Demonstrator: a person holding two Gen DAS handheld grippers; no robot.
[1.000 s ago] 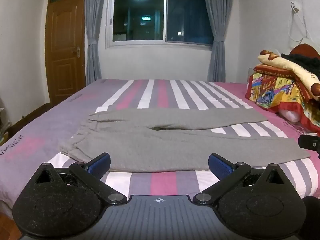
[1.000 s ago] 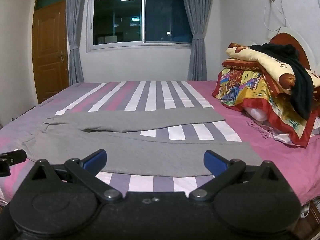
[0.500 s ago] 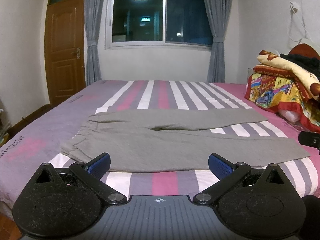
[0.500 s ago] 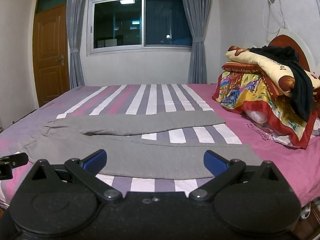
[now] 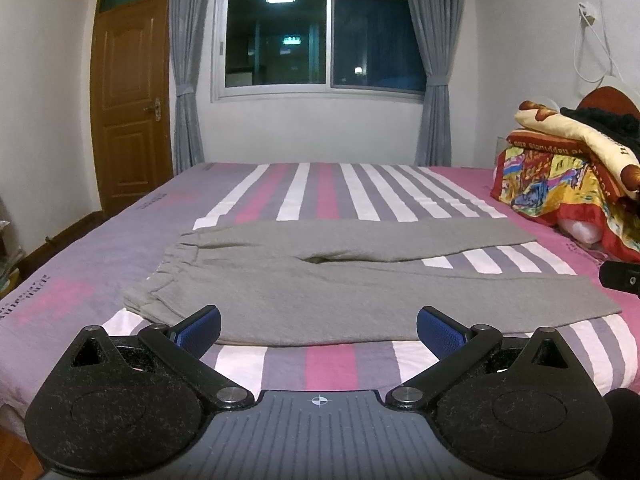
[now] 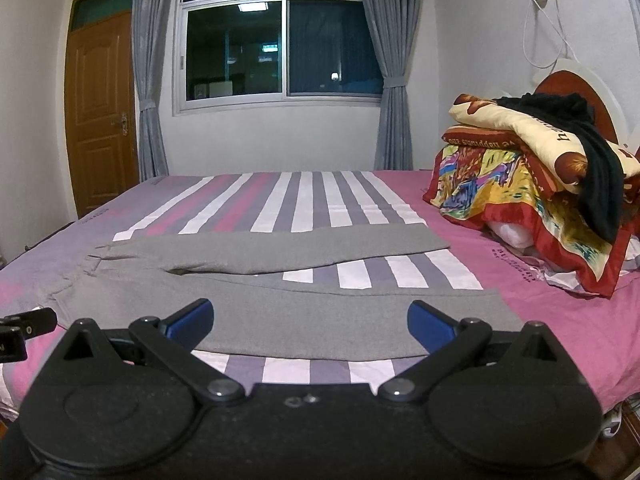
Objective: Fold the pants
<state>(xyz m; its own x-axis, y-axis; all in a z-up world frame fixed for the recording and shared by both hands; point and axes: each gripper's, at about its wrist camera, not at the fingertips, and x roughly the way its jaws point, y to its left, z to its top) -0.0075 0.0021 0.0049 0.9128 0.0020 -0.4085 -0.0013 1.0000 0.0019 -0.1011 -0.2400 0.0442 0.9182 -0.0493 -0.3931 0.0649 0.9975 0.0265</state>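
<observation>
No text can be read with certainty. The folded blanket (image 6: 532,136) at the right of the frame carries dark lettering, seen upside down and too blurred to make out, and the bedsheet (image 5: 48,292) has small dark print near its left edge, also illegible.

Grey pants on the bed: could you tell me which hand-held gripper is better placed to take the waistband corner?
Left. The left hand-held gripper is open, with the waistband corner of the grey pants just beyond its left finger. The right hand-held gripper faces the leg cuffs.
</observation>
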